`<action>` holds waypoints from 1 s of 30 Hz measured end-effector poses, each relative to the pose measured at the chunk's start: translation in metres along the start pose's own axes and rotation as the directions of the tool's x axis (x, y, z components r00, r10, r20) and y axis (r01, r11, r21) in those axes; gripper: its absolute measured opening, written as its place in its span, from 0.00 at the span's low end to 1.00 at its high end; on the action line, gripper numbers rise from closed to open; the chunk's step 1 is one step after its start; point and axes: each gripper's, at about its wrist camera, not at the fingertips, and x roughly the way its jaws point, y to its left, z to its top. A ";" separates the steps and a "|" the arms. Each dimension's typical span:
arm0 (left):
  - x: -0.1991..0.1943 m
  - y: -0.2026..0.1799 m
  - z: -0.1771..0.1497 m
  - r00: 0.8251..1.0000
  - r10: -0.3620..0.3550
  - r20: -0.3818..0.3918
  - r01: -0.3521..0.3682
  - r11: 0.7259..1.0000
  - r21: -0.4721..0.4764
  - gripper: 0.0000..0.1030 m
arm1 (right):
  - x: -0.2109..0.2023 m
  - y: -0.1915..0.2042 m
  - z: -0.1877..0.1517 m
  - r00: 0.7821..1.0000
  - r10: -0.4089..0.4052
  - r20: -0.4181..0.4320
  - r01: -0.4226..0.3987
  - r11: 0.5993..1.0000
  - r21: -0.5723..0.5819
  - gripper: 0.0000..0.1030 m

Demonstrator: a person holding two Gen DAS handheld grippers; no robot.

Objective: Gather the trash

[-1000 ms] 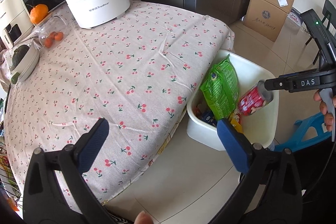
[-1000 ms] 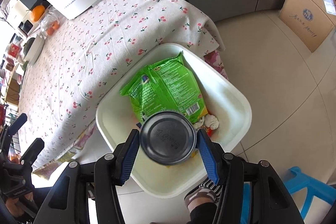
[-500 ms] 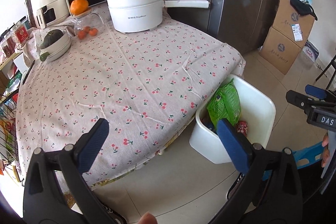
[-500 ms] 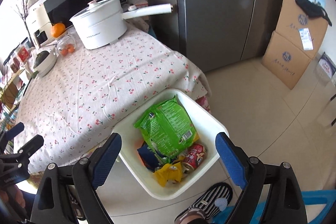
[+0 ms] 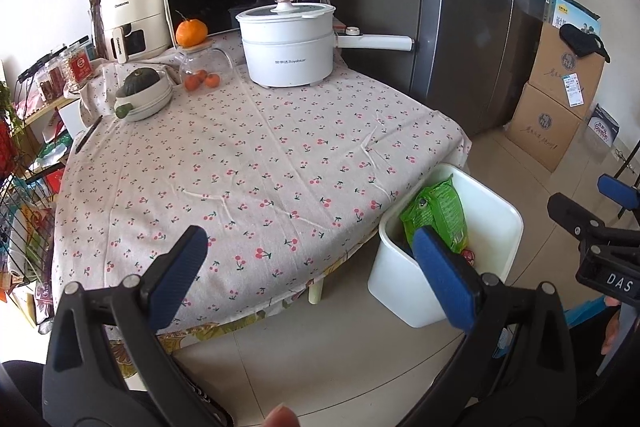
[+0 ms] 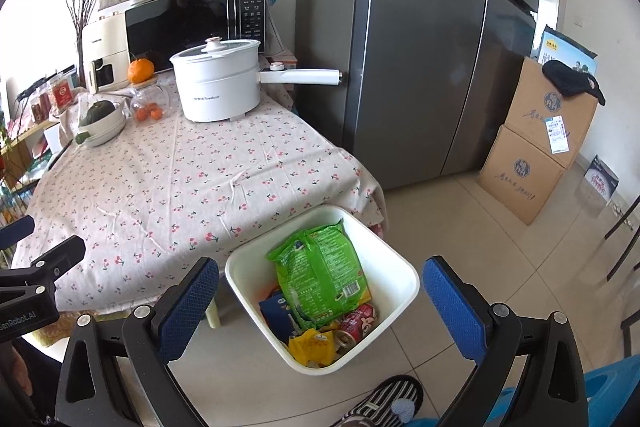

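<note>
You held both grippers wide apart and empty above the floor, the left gripper facing the table, the right gripper over the bin, probably because nothing loose showed on the cloth (only pot, fruit and bowl at the far end). The trash sat in the bin beside the table's corner: a green bag leaned with its long axis running up toward the table, and a red can lay on its side, its open end toward you.
</note>
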 end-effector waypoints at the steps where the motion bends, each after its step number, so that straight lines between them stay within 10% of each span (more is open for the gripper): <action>1: -0.002 -0.001 0.000 1.000 0.000 0.007 0.000 1.000 0.004 0.99 | 0.000 0.001 0.000 1.000 0.002 0.001 -0.002 1.000 -0.003 1.00; 30: -0.004 -0.005 -0.002 1.000 -0.019 0.007 0.019 1.000 0.000 0.99 | 0.008 0.005 -0.004 0.999 -0.020 -0.025 0.019 1.000 -0.021 1.00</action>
